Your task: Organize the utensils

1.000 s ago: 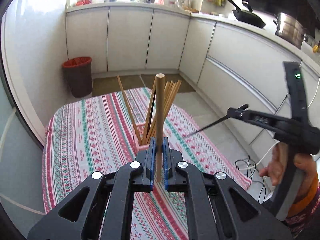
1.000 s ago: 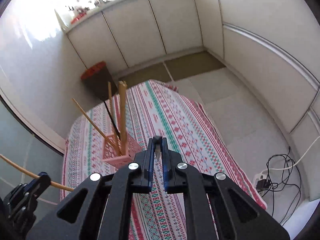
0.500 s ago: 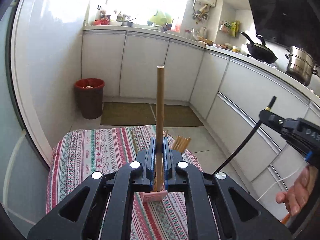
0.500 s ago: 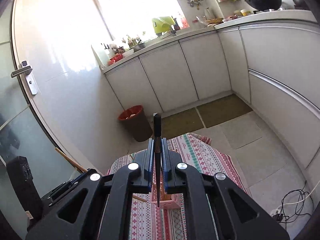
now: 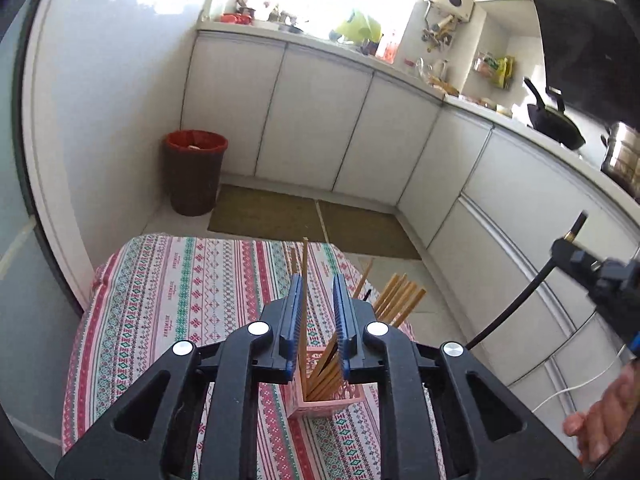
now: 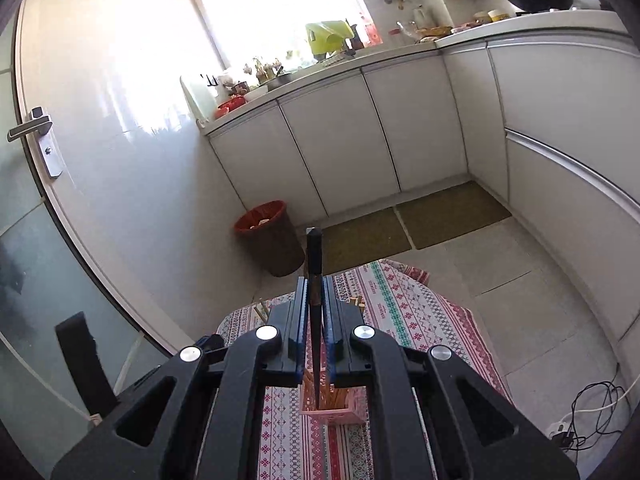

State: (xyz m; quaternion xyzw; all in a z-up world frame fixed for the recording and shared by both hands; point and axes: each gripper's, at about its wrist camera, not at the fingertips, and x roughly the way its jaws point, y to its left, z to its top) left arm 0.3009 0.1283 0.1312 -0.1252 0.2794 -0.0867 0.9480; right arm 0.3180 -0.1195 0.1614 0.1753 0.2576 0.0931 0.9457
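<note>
Hovering above the pink holder on the desk, left tool just released; right tool clamps a thin, stiff, light black chopstick mid-shaft

This is a home kitchen. Ahead of the gripper, white cupboards run along two walls and meet in a corner, with a pale counter on top. Under the bright window the counter is full of small things: bowls, bottles and a green container. Farther to the right a black wok and a steel pot stand on the cooking place, below a dark hood. On the tiled floor there are two brown mats and a bin with a red liner. To the left is a glass door with a metal handle.
</note>
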